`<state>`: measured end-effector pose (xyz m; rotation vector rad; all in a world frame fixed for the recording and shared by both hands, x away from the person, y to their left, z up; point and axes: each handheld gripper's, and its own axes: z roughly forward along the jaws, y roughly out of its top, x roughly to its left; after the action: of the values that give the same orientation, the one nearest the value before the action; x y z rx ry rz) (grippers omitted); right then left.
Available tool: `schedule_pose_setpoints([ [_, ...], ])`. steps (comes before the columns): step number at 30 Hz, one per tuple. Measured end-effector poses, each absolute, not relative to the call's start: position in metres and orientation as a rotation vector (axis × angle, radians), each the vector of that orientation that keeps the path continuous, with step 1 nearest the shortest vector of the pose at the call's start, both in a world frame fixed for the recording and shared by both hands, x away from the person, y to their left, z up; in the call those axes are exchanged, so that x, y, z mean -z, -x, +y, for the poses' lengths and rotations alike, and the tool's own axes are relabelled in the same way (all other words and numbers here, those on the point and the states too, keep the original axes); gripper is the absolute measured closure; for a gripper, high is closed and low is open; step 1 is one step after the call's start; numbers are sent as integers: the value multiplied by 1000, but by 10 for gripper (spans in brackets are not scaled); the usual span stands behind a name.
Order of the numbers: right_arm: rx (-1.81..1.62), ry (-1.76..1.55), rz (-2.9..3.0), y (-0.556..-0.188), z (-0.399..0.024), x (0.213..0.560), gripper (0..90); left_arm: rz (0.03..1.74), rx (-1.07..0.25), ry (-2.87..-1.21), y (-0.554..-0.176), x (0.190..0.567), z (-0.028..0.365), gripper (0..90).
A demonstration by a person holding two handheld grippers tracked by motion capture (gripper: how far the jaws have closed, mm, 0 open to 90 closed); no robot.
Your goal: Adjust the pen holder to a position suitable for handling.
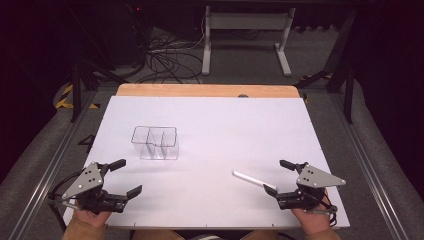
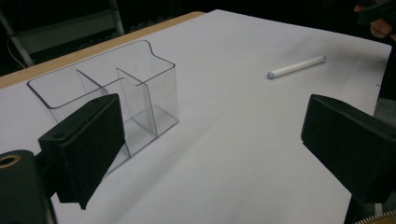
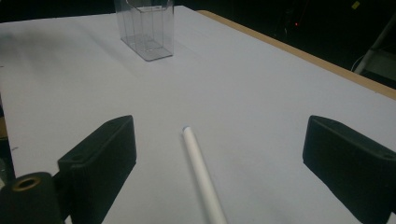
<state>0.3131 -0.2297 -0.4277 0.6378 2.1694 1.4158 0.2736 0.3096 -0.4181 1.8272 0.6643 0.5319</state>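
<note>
A clear plastic organiser box (image 1: 156,142) with three compartments stands empty on the white table top (image 1: 215,120), left of centre. A white pen-like stick (image 1: 254,179) lies flat at the front right. My left gripper (image 1: 126,176) rests at the front left, open, with nothing between its jaws; in its own view the box (image 2: 112,98) stands just beyond the left jaw and the stick (image 2: 295,66) lies far off. Beside the stick's near end my right gripper (image 1: 278,175) is open. In its own view the stick (image 3: 204,175) lies between the jaws, touching neither.
The white top lies on a wooden table whose back edge (image 1: 207,90) shows. Behind it stand a white metal frame (image 1: 245,37) and a tangle of cables (image 1: 165,60) on the floor. Metal rails (image 1: 50,160) run along both sides.
</note>
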Motion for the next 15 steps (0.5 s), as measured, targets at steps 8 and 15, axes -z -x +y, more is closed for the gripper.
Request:
schedule_pose_setpoints([
  [8,-1416,-636,2170,-312,-229,427,112,663,-539,-1821,-274,418,310,69],
  [15,-1413,-631,2184,-313,-227,426,120,667,-545,-1814,-274,417,309,66],
])
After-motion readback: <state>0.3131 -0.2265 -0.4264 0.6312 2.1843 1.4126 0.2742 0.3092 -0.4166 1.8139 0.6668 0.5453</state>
